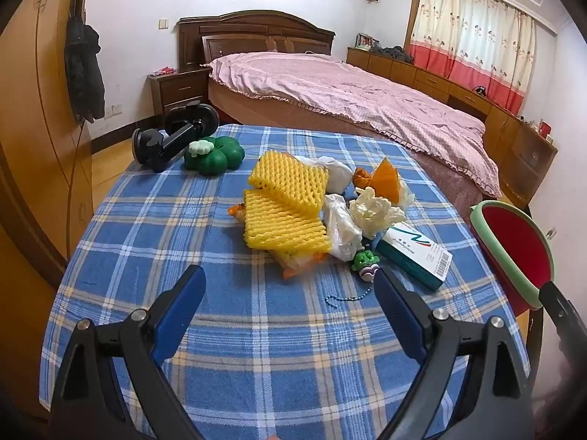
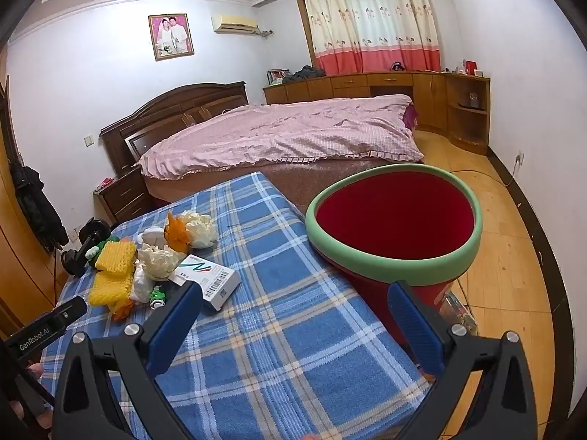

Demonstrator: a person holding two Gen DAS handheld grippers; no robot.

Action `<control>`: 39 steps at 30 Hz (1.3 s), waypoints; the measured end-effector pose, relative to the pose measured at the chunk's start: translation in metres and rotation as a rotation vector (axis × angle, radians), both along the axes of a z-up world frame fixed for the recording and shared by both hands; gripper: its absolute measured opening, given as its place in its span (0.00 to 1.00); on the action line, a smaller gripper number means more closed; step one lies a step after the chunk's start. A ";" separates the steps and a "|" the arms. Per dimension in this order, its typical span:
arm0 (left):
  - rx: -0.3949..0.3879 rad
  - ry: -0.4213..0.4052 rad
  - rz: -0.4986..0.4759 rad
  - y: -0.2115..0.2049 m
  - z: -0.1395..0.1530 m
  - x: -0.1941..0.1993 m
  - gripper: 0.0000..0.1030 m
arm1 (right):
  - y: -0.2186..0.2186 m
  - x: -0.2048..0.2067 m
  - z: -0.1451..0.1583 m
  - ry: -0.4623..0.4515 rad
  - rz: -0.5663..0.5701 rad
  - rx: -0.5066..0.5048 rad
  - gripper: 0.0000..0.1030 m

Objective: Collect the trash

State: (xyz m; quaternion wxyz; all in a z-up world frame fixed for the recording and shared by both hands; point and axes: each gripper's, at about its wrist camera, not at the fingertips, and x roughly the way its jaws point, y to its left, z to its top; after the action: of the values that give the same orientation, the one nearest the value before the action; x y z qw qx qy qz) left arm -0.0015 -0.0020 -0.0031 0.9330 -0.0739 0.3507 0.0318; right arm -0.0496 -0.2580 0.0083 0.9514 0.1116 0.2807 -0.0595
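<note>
Yellow foam netting [image 1: 284, 207], crumpled tissues [image 1: 374, 211], probably orange peel [image 1: 385, 179]

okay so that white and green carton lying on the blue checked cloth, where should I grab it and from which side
Grip the white and green carton across its narrow width, near the barcode end. It lies flat with that end clear of the trash heap. The open right gripper is probably best placed, coming down from the near side.

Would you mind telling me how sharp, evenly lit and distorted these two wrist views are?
Left wrist view: sharp, evenly lit, no glare; fisheye bends the plaid tablecloth edges and wardrobe, with dark corners; the yellow foam net is crisp. Right wrist view: equally sharp; the curtain is bright from daylight but not blown out; the red bin rim bulges and the ceiling moulding curves.
</note>
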 end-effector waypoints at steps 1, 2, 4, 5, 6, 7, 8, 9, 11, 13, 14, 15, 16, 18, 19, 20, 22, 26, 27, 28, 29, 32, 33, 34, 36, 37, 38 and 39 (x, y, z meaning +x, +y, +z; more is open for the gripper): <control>0.001 0.000 -0.001 0.000 0.000 0.000 0.90 | 0.000 0.000 0.000 -0.001 0.000 0.000 1.00; 0.001 0.000 -0.002 0.000 0.000 0.000 0.90 | 0.000 0.000 0.001 0.001 0.000 0.001 1.00; 0.002 0.000 -0.003 -0.001 -0.001 0.000 0.90 | 0.000 0.000 -0.001 -0.001 0.000 0.000 1.00; 0.002 0.001 -0.003 -0.001 0.000 0.000 0.90 | -0.001 0.000 -0.002 -0.001 -0.001 -0.001 1.00; 0.001 0.001 -0.003 -0.001 -0.001 0.000 0.90 | -0.001 0.000 -0.002 0.000 0.000 -0.001 1.00; -0.001 0.002 -0.003 0.000 -0.001 0.000 0.90 | -0.001 0.000 -0.001 0.001 0.000 0.000 1.00; -0.001 0.002 -0.002 0.000 0.000 0.000 0.90 | -0.001 0.000 -0.001 0.001 -0.001 0.001 1.00; -0.001 0.002 -0.002 -0.001 0.000 0.001 0.90 | -0.001 0.000 -0.001 0.001 0.000 0.001 1.00; 0.000 0.002 -0.002 -0.001 -0.001 0.001 0.90 | -0.001 0.000 -0.001 0.001 -0.001 0.000 1.00; 0.000 0.002 -0.002 -0.001 -0.001 0.001 0.90 | -0.001 0.000 -0.001 0.000 -0.002 0.001 1.00; 0.000 0.003 -0.002 -0.001 -0.001 0.001 0.90 | -0.001 0.001 0.000 0.002 -0.001 0.001 1.00; -0.001 0.003 -0.002 0.000 0.000 0.001 0.90 | -0.001 0.001 -0.001 0.002 -0.001 0.001 1.00; -0.001 0.004 -0.002 -0.001 -0.001 0.001 0.90 | -0.001 0.000 0.000 0.003 -0.001 0.001 1.00; -0.001 0.004 -0.002 -0.001 0.000 0.001 0.90 | -0.001 0.001 -0.001 0.003 -0.001 0.001 1.00; -0.001 0.003 -0.002 -0.001 -0.001 0.000 0.90 | -0.001 0.000 -0.001 0.002 -0.001 0.001 1.00; -0.001 0.003 -0.003 -0.001 0.000 0.001 0.90 | -0.001 0.001 0.000 0.002 -0.002 0.001 1.00; 0.000 0.003 -0.002 -0.001 -0.001 0.001 0.90 | -0.001 0.001 -0.001 0.003 -0.001 0.001 1.00; 0.000 0.004 -0.002 -0.001 0.000 0.001 0.90 | -0.001 0.001 0.000 0.004 -0.002 0.001 1.00; -0.001 0.004 -0.002 0.000 0.000 0.001 0.90 | -0.001 0.001 0.000 0.004 -0.002 0.001 1.00; -0.001 0.004 -0.002 -0.001 -0.001 0.001 0.90 | -0.001 0.001 0.000 0.004 -0.002 0.001 1.00; -0.001 0.005 -0.002 0.000 0.000 0.001 0.90 | -0.001 0.001 0.000 0.004 -0.002 0.001 1.00; -0.001 0.005 -0.003 -0.001 0.000 0.001 0.90 | -0.001 0.001 -0.001 0.004 -0.002 0.000 1.00; 0.000 0.005 -0.003 0.000 0.000 0.001 0.90 | -0.001 0.001 0.000 0.004 -0.002 0.001 1.00; 0.000 0.005 -0.003 -0.001 0.000 0.001 0.90 | -0.001 0.001 0.000 0.005 -0.003 0.001 1.00; -0.001 0.006 -0.003 0.000 0.000 0.001 0.90 | -0.001 0.001 0.000 0.005 -0.002 0.001 1.00; -0.001 0.006 -0.003 -0.001 0.000 0.001 0.90 | -0.001 0.001 -0.001 0.005 -0.002 0.002 1.00; -0.001 0.006 -0.002 0.000 0.000 0.001 0.90 | 0.000 0.001 0.000 0.005 -0.002 0.001 1.00; -0.001 0.006 -0.003 -0.001 -0.001 0.001 0.90 | 0.000 0.001 0.000 0.005 -0.002 0.000 1.00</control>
State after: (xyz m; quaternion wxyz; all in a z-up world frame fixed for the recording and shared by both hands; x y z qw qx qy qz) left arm -0.0003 -0.0026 -0.0038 0.9320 -0.0740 0.3535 0.0305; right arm -0.0483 -0.2585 0.0080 0.9506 0.1119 0.2831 -0.0606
